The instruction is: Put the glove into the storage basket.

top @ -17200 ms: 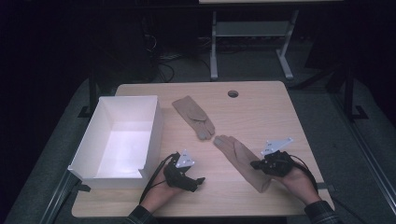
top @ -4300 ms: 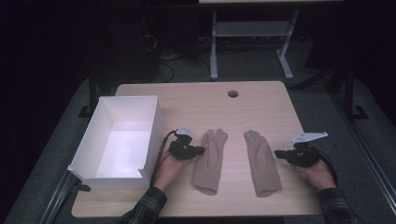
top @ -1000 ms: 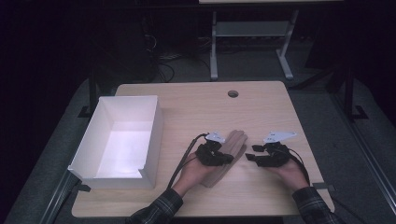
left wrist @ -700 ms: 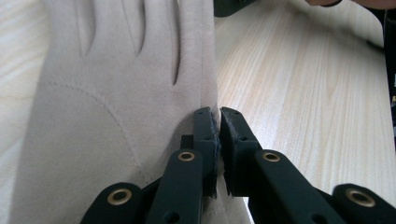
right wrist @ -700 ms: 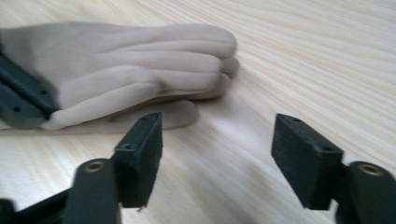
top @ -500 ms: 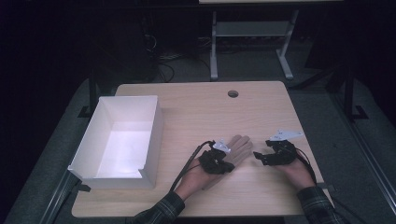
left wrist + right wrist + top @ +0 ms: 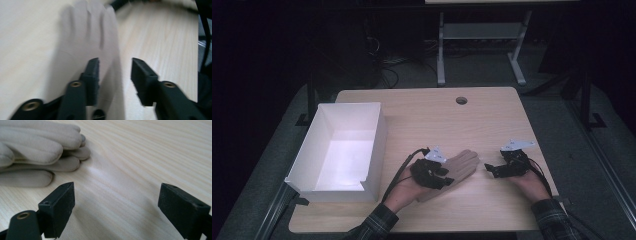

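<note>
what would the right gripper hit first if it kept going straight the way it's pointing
Probably the stacked gloves. The right gripper points left across the table, jaws open on bare wood, and the glove fingertips lie just ahead, a little off to one side, so it might only graze them.

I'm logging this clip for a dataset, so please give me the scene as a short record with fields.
setting: wooden table, dark room
work in hand: two beige gloves stacked one on the other
left tongs: above the cuff end of the gloves, jaws just opened, apart, pads off the fabric
right tongs: beside the glove fingertips, jaws just opened wide over bare wood
container: white box at the table's left, nothing visible inside
other: round hole near the far edge
</note>
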Available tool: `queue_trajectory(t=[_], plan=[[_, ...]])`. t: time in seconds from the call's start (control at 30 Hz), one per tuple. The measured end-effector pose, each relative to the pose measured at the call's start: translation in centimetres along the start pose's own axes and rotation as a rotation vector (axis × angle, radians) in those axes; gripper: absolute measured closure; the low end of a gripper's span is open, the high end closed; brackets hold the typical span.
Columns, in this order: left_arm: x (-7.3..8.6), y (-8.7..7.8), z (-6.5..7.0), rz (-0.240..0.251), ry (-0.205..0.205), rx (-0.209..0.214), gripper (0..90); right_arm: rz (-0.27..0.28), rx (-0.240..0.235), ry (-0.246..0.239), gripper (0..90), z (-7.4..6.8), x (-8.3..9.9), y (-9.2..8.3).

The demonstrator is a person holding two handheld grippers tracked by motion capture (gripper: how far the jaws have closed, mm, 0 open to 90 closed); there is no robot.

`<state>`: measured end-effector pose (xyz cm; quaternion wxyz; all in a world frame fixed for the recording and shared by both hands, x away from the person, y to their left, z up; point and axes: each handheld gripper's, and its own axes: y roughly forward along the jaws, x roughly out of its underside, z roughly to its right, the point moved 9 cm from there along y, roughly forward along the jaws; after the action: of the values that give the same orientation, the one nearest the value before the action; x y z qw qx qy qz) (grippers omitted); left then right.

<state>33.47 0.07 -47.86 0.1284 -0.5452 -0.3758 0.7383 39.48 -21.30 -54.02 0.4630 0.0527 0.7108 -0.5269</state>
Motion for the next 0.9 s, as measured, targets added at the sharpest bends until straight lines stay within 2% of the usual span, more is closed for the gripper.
queue_trajectory(t=[0.03, 0.07, 0.1, 0.17, 0.2, 0.23, 0.27, 0.3, 0.43, 0.57, 0.63, 0.73, 0.9], plan=[[0.0, 0.0, 0.0, 0.000, 0.000, 0.000, 48.5, -0.004, 0.000, -0.005, 13.7, 0.0, 0.1, 0.1], [-0.1, -0.1, -0.3, 0.006, 0.000, -0.013, 48.5, -0.004, 0.000, -0.005, 13.7, 0.0, 0.1, 0.1], [0.2, -0.2, -1.3, -0.010, 0.015, -0.041, 37.6, -0.008, -0.003, -0.004, 13.4, -0.1, 0.2, 0.3], [0.4, 0.1, -1.6, -0.003, 0.011, -0.046, 26.0, -0.005, -0.006, -0.007, 13.5, -0.1, 0.1, 0.3], [0.8, 0.4, -2.0, -0.015, 0.012, -0.048, 26.0, -0.005, -0.006, -0.007, 13.5, -0.1, 0.1, 0.3], [1.3, 1.2, -2.3, -0.032, -0.002, -0.041, 19.6, -0.004, -0.011, -0.005, 13.5, -0.2, 0.1, 0.4], [1.3, 1.2, -2.3, -0.032, -0.002, -0.041, 18.1, -0.004, -0.016, 0.000, 13.5, -0.2, 0.1, 0.4], [1.7, 1.8, -2.4, -0.056, 0.011, -0.037, 16.9, -0.006, -0.020, 0.009, 13.4, -0.3, 0.1, 0.4], [1.8, 2.6, -2.1, -0.070, 0.033, -0.059, 14.2, 0.001, -0.022, 0.005, 13.4, -0.3, 0.1, 0.5], [2.5, 3.8, -1.8, -0.123, 0.091, -0.084, 13.6, 0.006, -0.021, 0.010, 13.4, -0.3, 0.2, 0.5], [2.8, 4.2, -1.7, -0.137, 0.096, -0.079, 13.6, 0.008, -0.022, 0.012, 13.5, -0.3, 0.2, 0.5], [3.0, 4.4, -1.8, -0.133, 0.070, -0.060, 14.0, 0.009, -0.022, 0.011, 13.4, -0.3, 0.2, 0.5], [3.2, 4.3, -1.8, -0.126, 0.069, -0.042, 18.3, 0.010, -0.022, 0.012, 13.5, -0.3, 0.2, 0.5]])
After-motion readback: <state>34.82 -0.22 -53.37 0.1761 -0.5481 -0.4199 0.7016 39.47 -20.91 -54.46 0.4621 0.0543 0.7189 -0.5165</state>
